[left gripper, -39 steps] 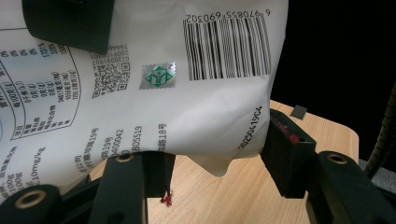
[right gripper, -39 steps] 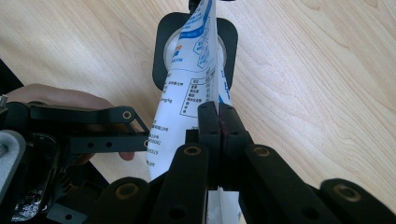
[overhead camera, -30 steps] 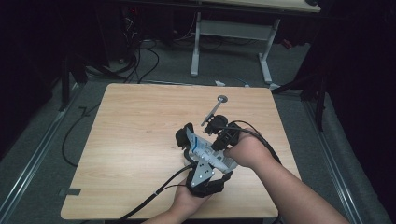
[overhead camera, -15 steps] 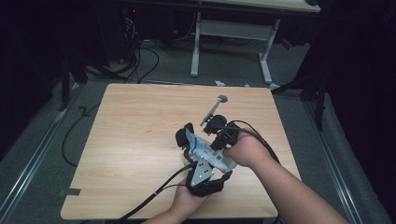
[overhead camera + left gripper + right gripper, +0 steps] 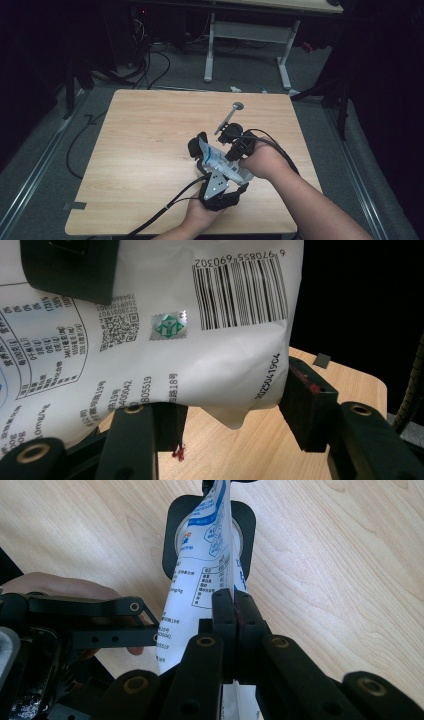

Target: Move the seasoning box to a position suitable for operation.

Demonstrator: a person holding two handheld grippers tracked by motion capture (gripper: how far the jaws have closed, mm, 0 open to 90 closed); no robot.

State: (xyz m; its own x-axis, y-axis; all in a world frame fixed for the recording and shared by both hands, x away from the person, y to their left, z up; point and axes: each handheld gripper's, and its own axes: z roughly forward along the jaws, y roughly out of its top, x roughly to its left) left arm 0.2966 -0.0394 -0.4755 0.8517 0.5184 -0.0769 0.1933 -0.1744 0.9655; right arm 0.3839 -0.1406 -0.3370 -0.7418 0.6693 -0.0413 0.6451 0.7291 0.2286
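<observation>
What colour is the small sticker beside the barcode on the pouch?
Silver sticker with a green emblem, clearest in the left gripper view.

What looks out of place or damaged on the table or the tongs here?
The left tongs carry red smears on their pads, like worn or stained material. The white pouch looks intact; nothing is spilled on the table.

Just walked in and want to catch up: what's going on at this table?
A person works a white printed pouch with two hand-held tools above a wooden table. The right tool is clamped shut on one edge of the pouch. The left tool has its jaws around the pouch's lower corner; whether they press on it is unclear. A small metal spoon-like piece lies farther back on the table.
</observation>
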